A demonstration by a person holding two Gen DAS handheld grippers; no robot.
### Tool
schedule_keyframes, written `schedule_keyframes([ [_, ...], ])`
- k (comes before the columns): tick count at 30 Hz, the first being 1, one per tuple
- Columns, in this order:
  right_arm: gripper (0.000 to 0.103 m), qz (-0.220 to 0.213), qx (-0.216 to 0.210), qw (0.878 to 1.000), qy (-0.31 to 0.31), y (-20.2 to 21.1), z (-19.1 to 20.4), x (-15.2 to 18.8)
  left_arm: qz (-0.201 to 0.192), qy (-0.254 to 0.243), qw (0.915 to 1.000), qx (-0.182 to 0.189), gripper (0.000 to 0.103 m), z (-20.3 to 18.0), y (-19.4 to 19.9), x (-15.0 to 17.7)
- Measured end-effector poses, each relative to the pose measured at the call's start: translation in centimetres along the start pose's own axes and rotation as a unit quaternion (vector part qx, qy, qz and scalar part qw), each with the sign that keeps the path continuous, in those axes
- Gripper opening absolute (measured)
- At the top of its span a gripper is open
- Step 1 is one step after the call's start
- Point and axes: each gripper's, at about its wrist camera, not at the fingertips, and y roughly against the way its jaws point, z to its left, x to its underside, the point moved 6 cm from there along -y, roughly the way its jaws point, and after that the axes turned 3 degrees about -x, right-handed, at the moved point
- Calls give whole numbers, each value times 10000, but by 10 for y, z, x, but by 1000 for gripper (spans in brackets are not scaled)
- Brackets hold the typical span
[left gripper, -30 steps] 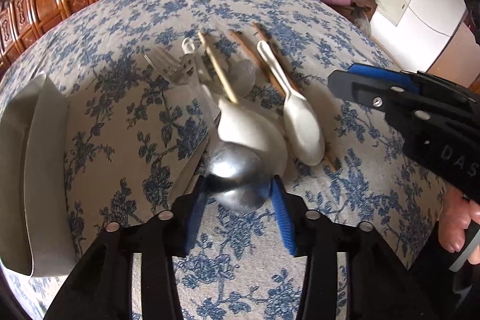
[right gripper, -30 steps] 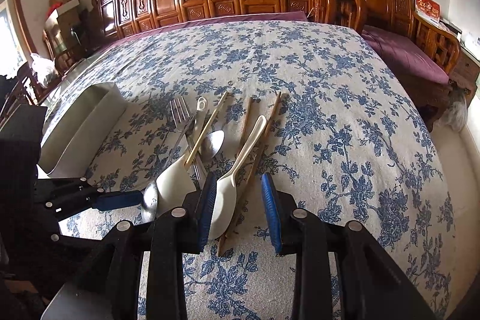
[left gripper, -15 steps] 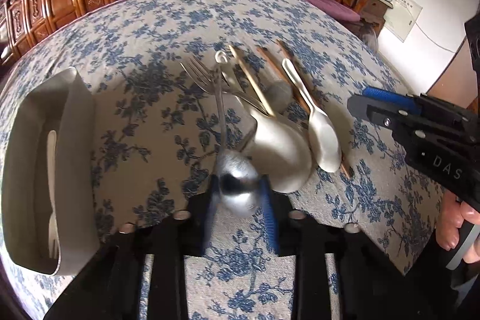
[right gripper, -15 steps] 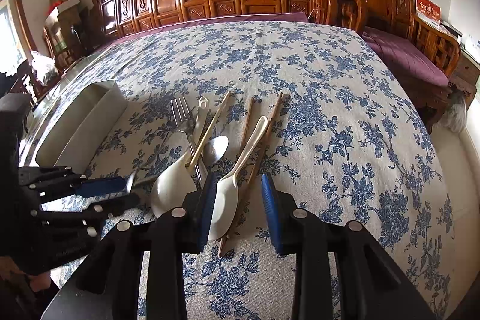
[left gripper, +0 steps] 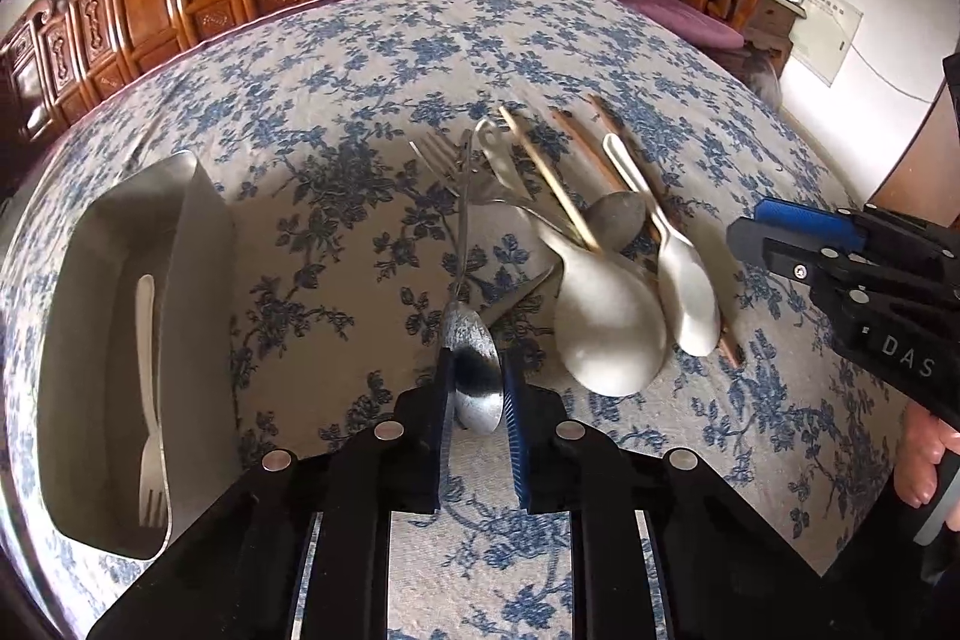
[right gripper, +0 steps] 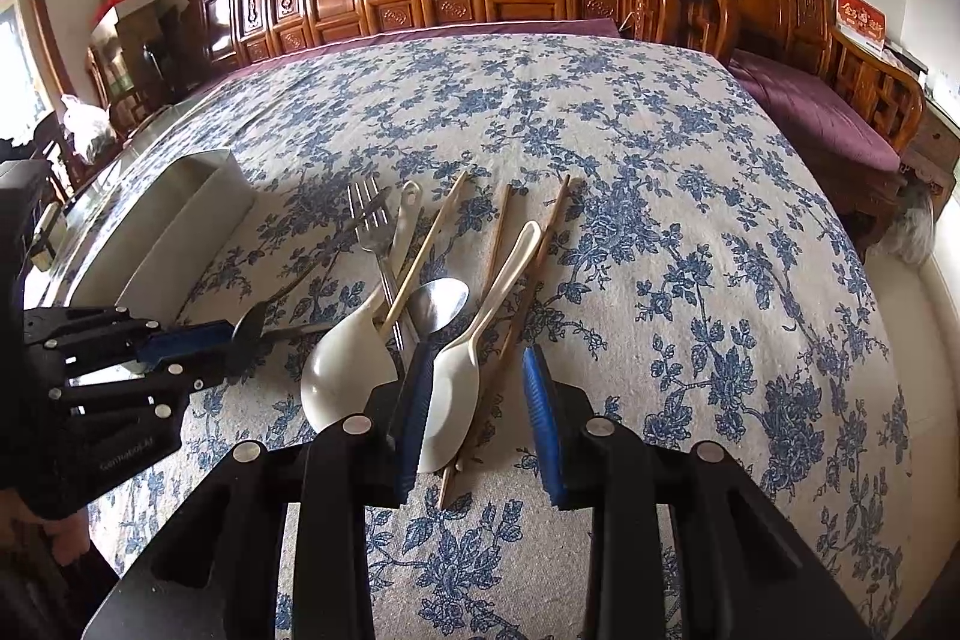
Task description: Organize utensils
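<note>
Two grippers are being held over the floral tablecloth [right gripper: 690, 232]. A metal spoon [left gripper: 474, 370] is being clamped by its bowl between the narrowed pads of the left gripper [left gripper: 477, 400], its handle pointing away. The right gripper [right gripper: 477, 418] is being kept wide apart over a white spoon [right gripper: 459, 388] and brown chopsticks [right gripper: 540, 256], nothing gripped. Beyond, a white ladle [right gripper: 345, 370], a second metal spoon [right gripper: 441, 298] and a fork [right gripper: 372, 226] are lying piled together. Left, a white fork [left gripper: 147, 400] is being held in a tray [left gripper: 198, 340].
</note>
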Motion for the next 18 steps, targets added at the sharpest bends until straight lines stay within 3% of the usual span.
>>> schedule_keyframes([
  [9, 34, 64, -28, 10000, 11, -3, 1, 2, 8, 72, 9995, -322, 3, 17, -5, -2],
  [18, 34, 370, -269, 9989, -71, -16, 5, 11, -96, 137, 9994, -300, 1, 19, 4, 1],
])
